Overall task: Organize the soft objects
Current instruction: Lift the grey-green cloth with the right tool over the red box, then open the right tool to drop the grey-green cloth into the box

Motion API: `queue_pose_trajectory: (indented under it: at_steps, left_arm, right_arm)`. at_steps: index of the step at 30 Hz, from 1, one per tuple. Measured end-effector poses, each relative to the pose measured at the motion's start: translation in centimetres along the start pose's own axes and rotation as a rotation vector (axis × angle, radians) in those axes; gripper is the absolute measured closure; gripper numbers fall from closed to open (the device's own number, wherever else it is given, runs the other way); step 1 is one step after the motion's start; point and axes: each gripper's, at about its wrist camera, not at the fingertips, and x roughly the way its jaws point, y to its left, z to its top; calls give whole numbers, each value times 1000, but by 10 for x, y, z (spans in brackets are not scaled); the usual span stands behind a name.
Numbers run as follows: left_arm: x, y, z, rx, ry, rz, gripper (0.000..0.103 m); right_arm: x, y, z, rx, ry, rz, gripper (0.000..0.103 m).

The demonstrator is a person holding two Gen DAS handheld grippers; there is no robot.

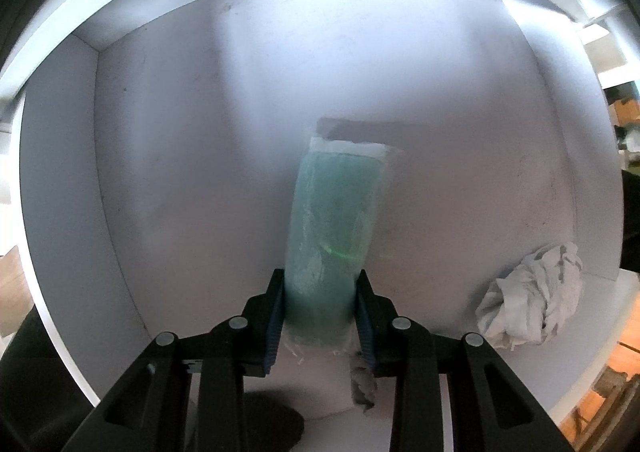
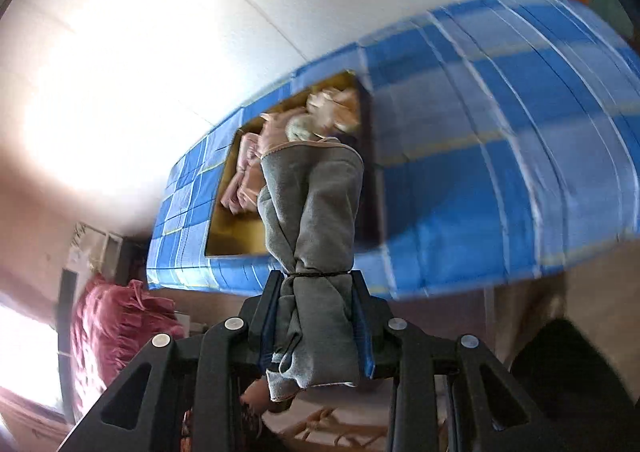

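In the left wrist view a teal cloth in a clear plastic wrap [image 1: 334, 228] stands out in front of the fingers, and my left gripper [image 1: 320, 292] is shut on its near end, inside a white box [image 1: 120, 132]. A crumpled white cloth [image 1: 532, 296] lies at the box's right side. In the right wrist view my right gripper [image 2: 316, 292] is shut on a rolled grey cloth tied with a dark band [image 2: 316, 212]. It hangs in the air in front of an open cardboard box [image 2: 236, 236] holding pink soft items [image 2: 248, 176].
The cardboard box sits on a blue checked bedspread [image 2: 500, 156]. A crimson ruffled cushion [image 2: 112, 324] lies at the lower left. A small grey scrap [image 1: 362, 384] shows below the left gripper's right finger. A white wall rises behind the bed. The right wrist view is motion-blurred.
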Motion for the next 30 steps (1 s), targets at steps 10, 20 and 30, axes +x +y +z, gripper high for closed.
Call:
queue_pose_trajectory:
  at_steps: [10,20,30]
  left_arm:
    - [-13,10,1,-27,-28,-49,71]
    - [-18,17,3,-44,-30,-91,71]
    - [-21,25,5,-51,-24,-83,71]
  right_arm:
    - [125,37,41,-80,113,-102,72]
    - [183,43,57,-185,125,-314,71]
    - [160,27,52,-163,71,-236,60]
